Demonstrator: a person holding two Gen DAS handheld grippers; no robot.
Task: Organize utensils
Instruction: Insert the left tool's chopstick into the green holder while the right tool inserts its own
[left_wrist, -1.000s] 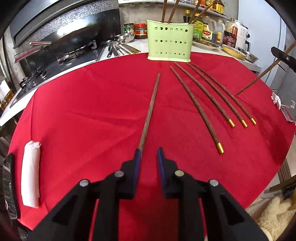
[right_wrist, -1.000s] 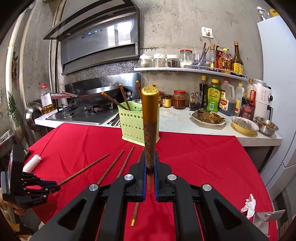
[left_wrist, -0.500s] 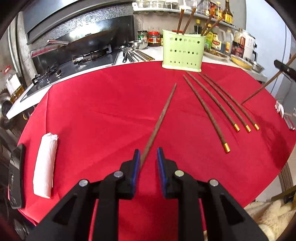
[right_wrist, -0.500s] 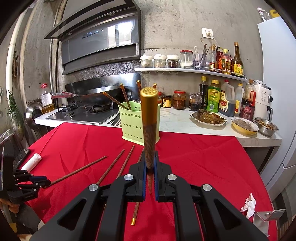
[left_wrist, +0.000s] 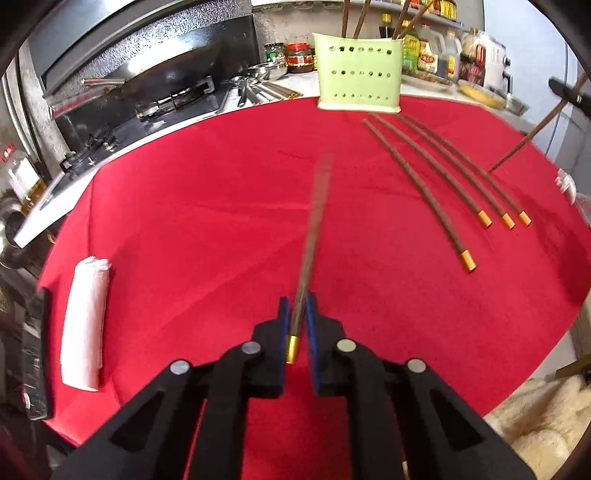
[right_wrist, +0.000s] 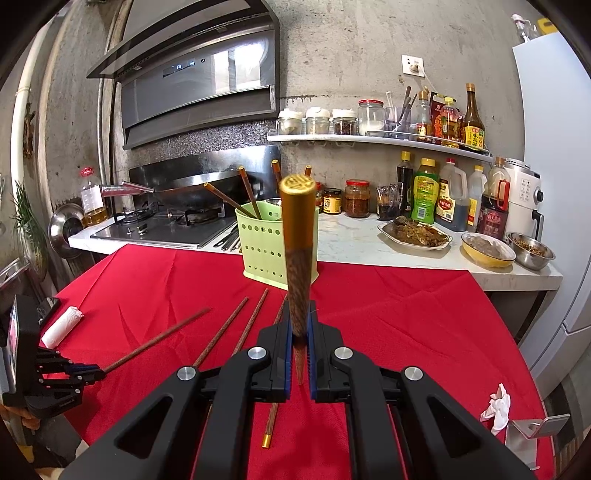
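**Both claws hold a chopstick over the red cloth**

Since half a second ago, the left gripper (left_wrist: 296, 314) has slid further along its chopstick (left_wrist: 314, 221), so the gold cap now sits between the blue pads (left_wrist: 283, 325); before, the pads met the wooden shaft and the cap was out of sight. Its jaws are narrow, clamped on the stick, which points ahead, blurred, toward the green holder (left_wrist: 359, 72).

On the left of the red cloth (left_wrist: 207, 206) lies a white roll (left_wrist: 84, 325). Four loose chopsticks (left_wrist: 424, 184) lie side by side right of centre, gold ends nearest, tips near the holder, which stands at the cloth's far edge with several sticks upright inside.

Further right, the right gripper (right_wrist: 299, 332) is pinched tight on another chopstick (right_wrist: 298, 240), gold cap up.
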